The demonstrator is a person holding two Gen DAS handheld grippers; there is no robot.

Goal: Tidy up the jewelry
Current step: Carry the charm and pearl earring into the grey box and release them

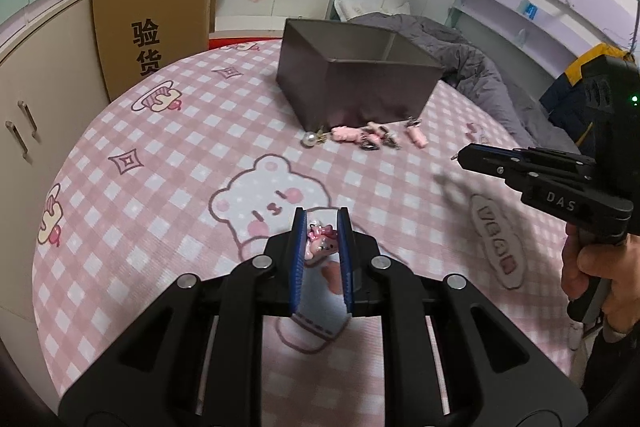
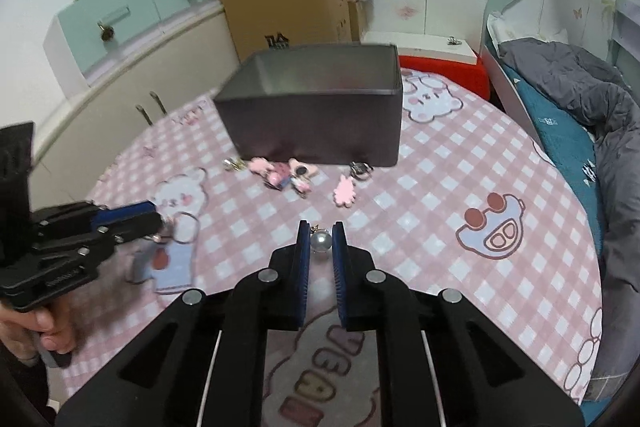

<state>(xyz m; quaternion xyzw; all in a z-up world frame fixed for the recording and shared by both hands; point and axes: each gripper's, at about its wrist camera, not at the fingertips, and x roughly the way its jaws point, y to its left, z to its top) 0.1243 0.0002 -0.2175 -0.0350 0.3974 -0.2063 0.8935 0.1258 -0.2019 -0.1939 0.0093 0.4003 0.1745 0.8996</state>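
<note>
Between the blue pads of my left hand-held gripper [image 1: 322,223], low in the centre of the left wrist view, sits a small pink glossy bear-shaped charm with a bow [image 1: 320,241]; the jaws are narrowed onto it and pinch it by its sides. I judge it light, hard and slick, so a grip across the body suits it better than one on its ring. Higher in the frame, the dark grey open metal box [image 1: 352,79] stands on the pink checked cloth-covered surface [image 1: 168,155]. Just in front of the box lies a loose row of pink charms with metal rings [image 1: 374,137], and a white pearl bead pendant [image 1: 309,139] lies at the row's left end. At right my right hand-held gripper [image 1: 460,154] reaches in, its fingers close together.

From the right wrist view, my right hand-held gripper [image 2: 321,231] nips a round grey-white pearl bead with a small gold fitting [image 2: 321,241] near the fingertips, at lower centre. Smooth and round, it could roll out, I think, so the squeeze should stay centred. The box [image 2: 316,115] is blurred above centre, with the pink charms [image 2: 288,175] just before it. At lower left my left hand-held gripper [image 2: 158,221] is closed on a keyring whose flat pale charm [image 2: 172,259] dangles below.
</note>
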